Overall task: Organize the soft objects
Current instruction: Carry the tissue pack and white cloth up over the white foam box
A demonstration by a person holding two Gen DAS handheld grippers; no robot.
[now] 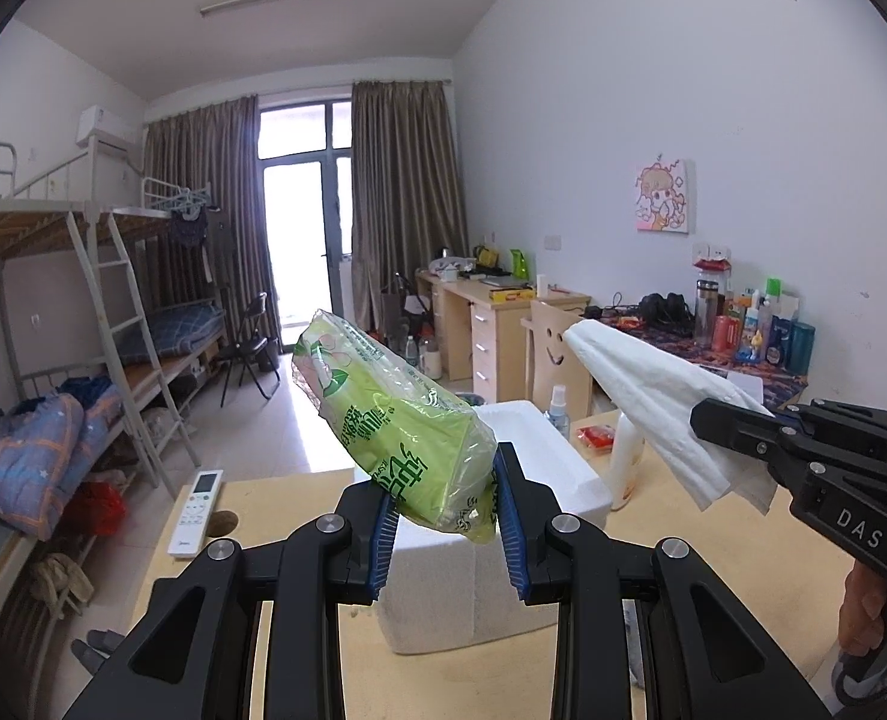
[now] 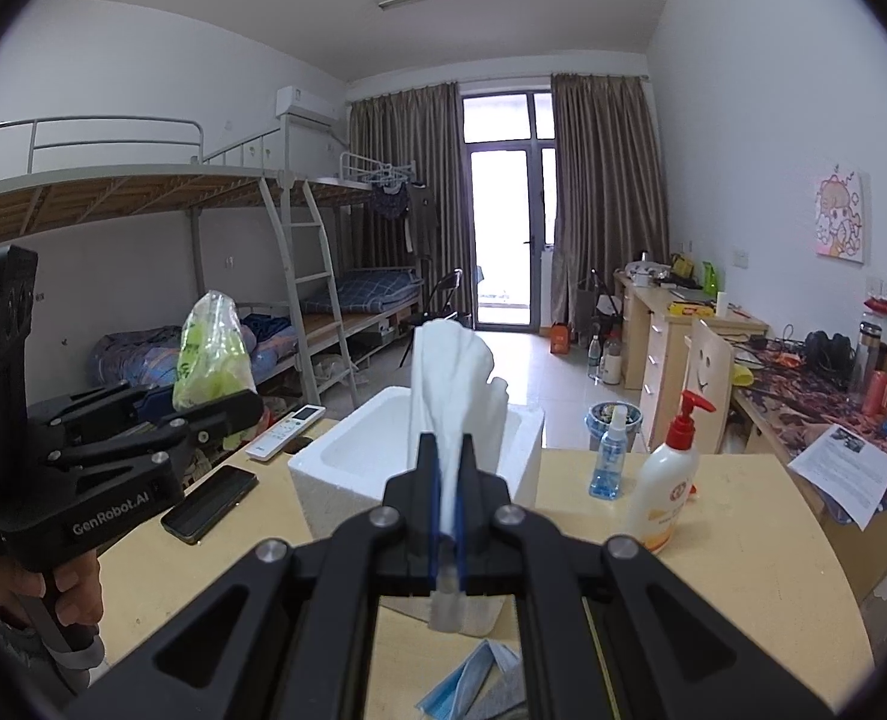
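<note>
Left fingers: my left gripper is clamped on the green plastic pack of tissues, held by its lower end, raised above the surface.
Right fingers: my right gripper is pressed together on the white soft cloth, which stands up in folds over the box.
Box: the white foam box is open on the pale wooden surface; I see nothing inside it yet, though part is hidden.
Progress: I judge both soft things are picked up and neither is put away. A blue face mask lies at the near edge, not touched.
Open room: the air above the box is free. A white pump bottle and a small blue spray bottle stand just beside its right wall; a black phone and a white remote control lie to its left.
Edges: the mask lies near the surface edge.
</note>
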